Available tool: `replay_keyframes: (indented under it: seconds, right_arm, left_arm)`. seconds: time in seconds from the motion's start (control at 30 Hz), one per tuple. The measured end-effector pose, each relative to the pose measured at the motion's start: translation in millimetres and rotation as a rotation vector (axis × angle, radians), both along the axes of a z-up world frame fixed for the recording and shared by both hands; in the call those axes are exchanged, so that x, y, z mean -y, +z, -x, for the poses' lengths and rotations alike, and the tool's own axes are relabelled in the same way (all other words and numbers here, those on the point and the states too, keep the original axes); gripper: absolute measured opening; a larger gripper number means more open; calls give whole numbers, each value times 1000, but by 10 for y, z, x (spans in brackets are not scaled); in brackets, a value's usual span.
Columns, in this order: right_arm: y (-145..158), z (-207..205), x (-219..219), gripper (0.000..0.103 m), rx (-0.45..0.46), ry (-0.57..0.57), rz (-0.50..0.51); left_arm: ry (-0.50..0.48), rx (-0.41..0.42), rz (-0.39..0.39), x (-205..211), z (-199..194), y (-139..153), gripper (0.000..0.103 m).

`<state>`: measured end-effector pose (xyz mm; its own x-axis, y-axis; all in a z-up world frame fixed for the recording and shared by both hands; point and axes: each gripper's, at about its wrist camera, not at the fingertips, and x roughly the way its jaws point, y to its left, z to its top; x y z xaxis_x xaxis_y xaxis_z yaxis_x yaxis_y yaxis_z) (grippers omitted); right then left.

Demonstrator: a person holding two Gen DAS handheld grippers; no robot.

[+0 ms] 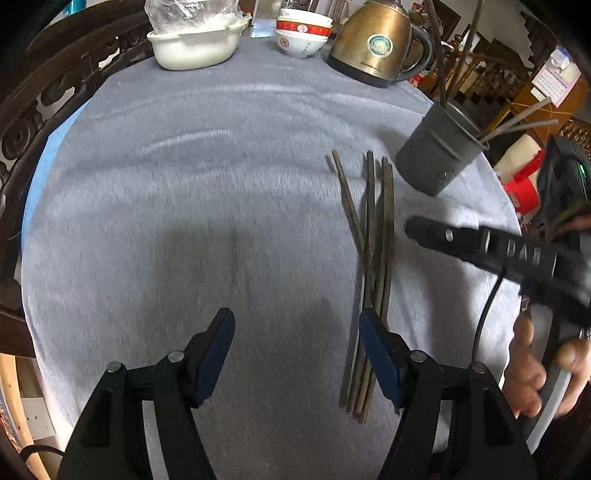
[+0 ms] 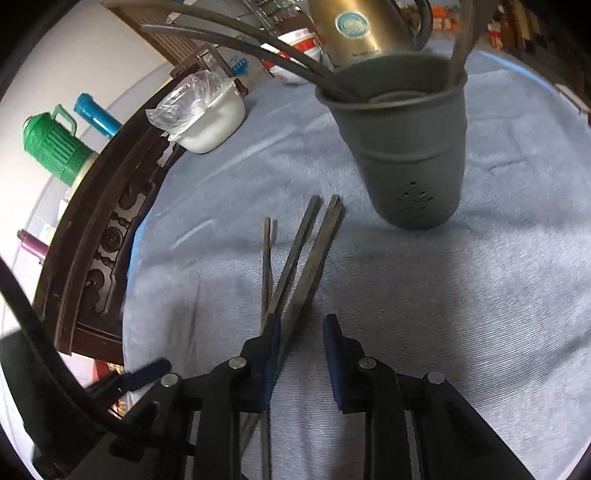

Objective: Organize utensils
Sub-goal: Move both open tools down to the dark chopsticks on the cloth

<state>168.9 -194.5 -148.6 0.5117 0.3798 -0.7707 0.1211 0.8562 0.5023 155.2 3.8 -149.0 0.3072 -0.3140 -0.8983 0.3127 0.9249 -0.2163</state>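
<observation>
Chopsticks (image 2: 295, 266) lie in loose bundle on grey cloth (image 1: 221, 166) of bench, just beside dark holder cup (image 2: 410, 147); few more sticks stand inside cup. Right gripper (image 2: 301, 328) above near ends of bundle, fingers narrow apart, pinching nothing. Left gripper (image 1: 297, 321) spread wide, empty, right finger over bundle. Kettle (image 1: 376, 40), bowls (image 1: 303, 33), white dish (image 1: 195, 44) at far edge.
</observation>
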Motion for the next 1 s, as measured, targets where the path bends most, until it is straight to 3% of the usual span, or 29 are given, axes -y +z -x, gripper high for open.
replay_keyframes:
  seconds: [0.07, 0.37, 0.6, 0.77, 0.9, 1.0]
  right_arm:
    - [-16, -38, -21, 28, -5, -2, -22]
    - [-91, -123, -220, 26, -30, 56, 134]
    - [-59, -68, 12, 26, -44, 28, 193]
    - [-62, -6, 289, 26, -61, -7, 131]
    - [28, -31, 388, 28, -29, -37, 34]
    - [55, -117, 292, 28, -31, -6, 44]
  left_arm:
    - [1, -1, -3, -23, 31, -18, 70]
    - [-35, -27, 8, 6, 52, -71, 70]
    - [-53, -40, -20, 68, 113, -144, 70]
    - [-107, -36, -25, 188, 190, -154, 70]
    - [-175, -86, 64, 288, 269, -135, 64]
    - [-183, -107, 105, 279, 257, -118, 60]
